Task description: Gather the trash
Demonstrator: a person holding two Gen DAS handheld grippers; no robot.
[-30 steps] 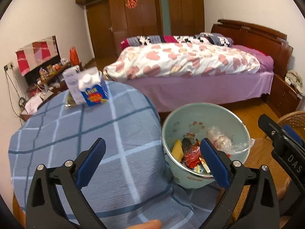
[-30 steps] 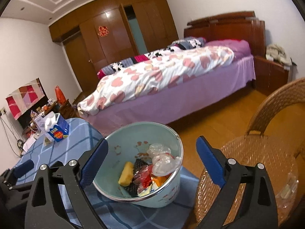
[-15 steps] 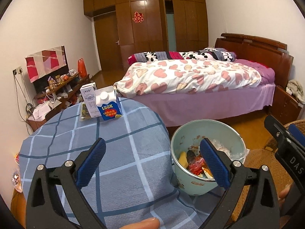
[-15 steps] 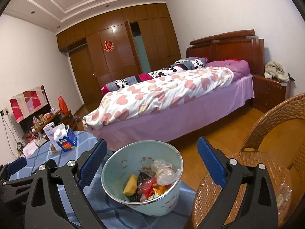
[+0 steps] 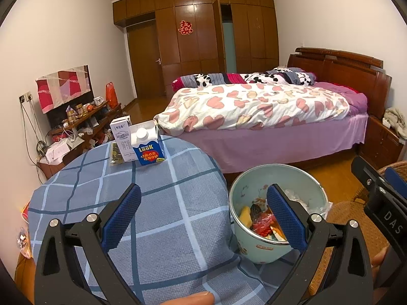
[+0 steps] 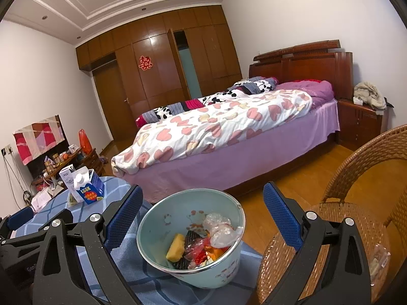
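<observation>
Left wrist view: my left gripper (image 5: 203, 212) has its fingers spread wide, holding nothing, over the blue checked cloth-covered desk (image 5: 157, 203). The pale green enamel bucket (image 5: 257, 251) of trash sits at 4 o'clock; the blue milk carton (image 5: 148, 145) at 11.

Right wrist view: my right gripper (image 6: 202, 211) is likewise wide and empty, the bucket (image 6: 157, 231) between its fingers at 6 o'clock.

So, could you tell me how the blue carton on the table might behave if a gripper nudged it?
The blue carton stands upright and tall, so a high push would probably tip it. The checked tablecloth likely stops sliding. Its fullness cannot be told.
</observation>
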